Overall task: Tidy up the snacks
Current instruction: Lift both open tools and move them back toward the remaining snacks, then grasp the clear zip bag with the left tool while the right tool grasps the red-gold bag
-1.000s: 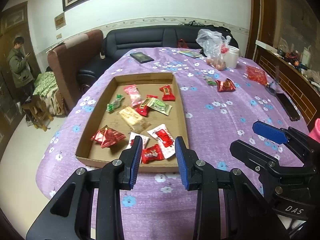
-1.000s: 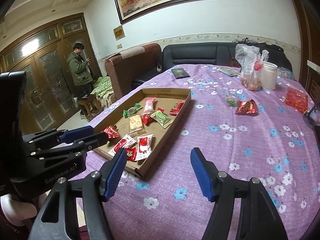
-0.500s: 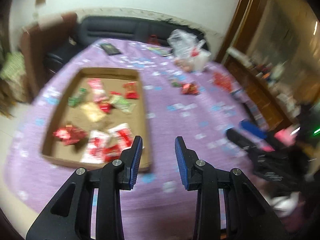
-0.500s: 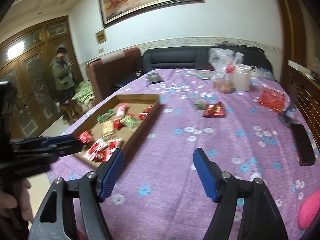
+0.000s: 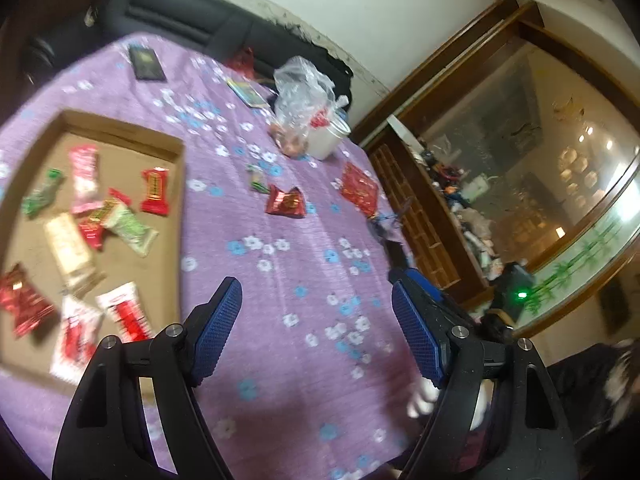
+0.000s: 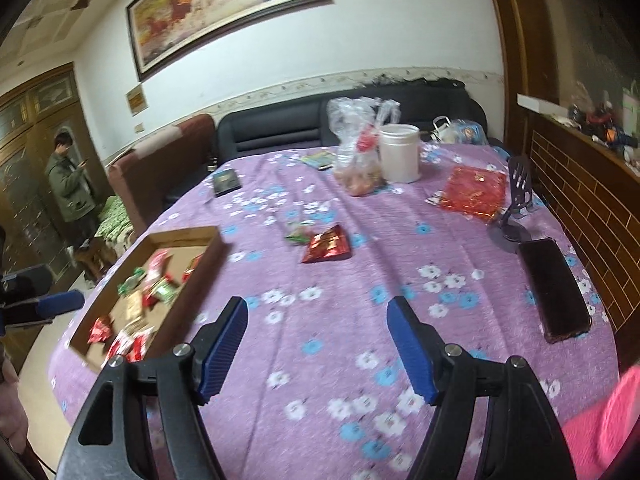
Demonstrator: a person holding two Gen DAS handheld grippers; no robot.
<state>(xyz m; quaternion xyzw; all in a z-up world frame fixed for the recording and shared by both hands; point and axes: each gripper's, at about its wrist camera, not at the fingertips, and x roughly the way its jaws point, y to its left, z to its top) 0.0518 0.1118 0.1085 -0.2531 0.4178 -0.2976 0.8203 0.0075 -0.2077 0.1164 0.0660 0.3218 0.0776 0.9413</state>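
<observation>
Snacks (image 5: 96, 224) are noted in the cardboard tray (image 5: 120, 132) on the tabletop (image 6: 360, 272); left gripper (image 5: 316, 320) is opening, empty; right gripper (image 6: 316, 344) is spread, empty.

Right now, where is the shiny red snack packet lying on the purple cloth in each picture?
Left wrist view: red snack packet lies centre, right of the cardboard tray.
Right wrist view: red snack packet lies centre, right of the tray.
Shared landmark: white jar behind it.

Cloth (image 6: 320, 344) clear to red packet (image 6: 327, 245).
</observation>
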